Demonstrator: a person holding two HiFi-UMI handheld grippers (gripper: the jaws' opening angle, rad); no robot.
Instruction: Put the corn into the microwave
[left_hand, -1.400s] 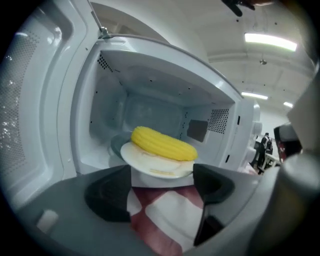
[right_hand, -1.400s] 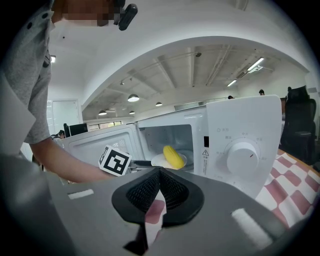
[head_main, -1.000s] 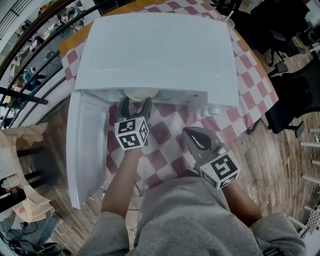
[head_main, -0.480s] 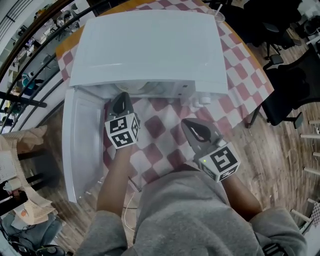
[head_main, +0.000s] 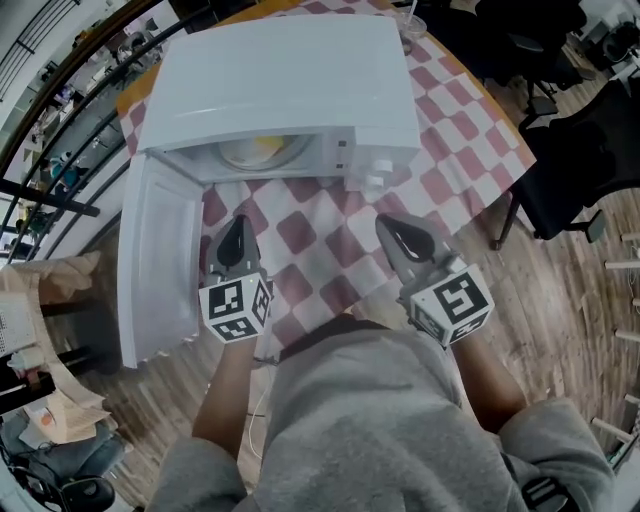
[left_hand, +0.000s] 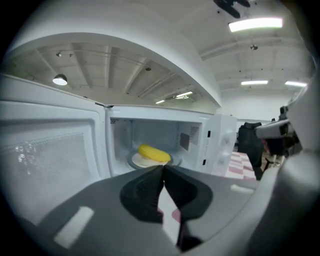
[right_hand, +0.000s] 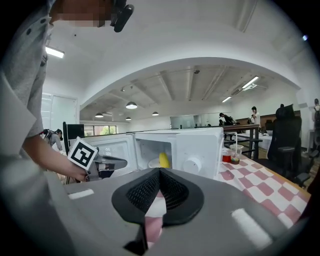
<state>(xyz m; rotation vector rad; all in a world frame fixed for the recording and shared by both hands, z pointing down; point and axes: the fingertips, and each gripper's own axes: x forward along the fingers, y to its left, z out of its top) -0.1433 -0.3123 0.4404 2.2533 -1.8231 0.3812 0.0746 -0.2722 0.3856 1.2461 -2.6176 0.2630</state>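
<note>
The yellow corn lies on a white plate inside the white microwave, whose door hangs wide open to the left. In the head view the corn shows just under the oven's top edge. My left gripper is shut and empty, drawn back in front of the opening, over the checkered tablecloth. My right gripper is also shut with nothing in it, to the right of the left one and short of the microwave's control panel.
A clear cup with red drink stands on the table right of the microwave. Black office chairs stand on the wood floor at the right. A railing runs along the left. People sit far off in the room.
The left gripper's jaws closed, and it pulled back out of the microwave opening toward me, leaving the corn on the plate. The right gripper also drew back a little.
</note>
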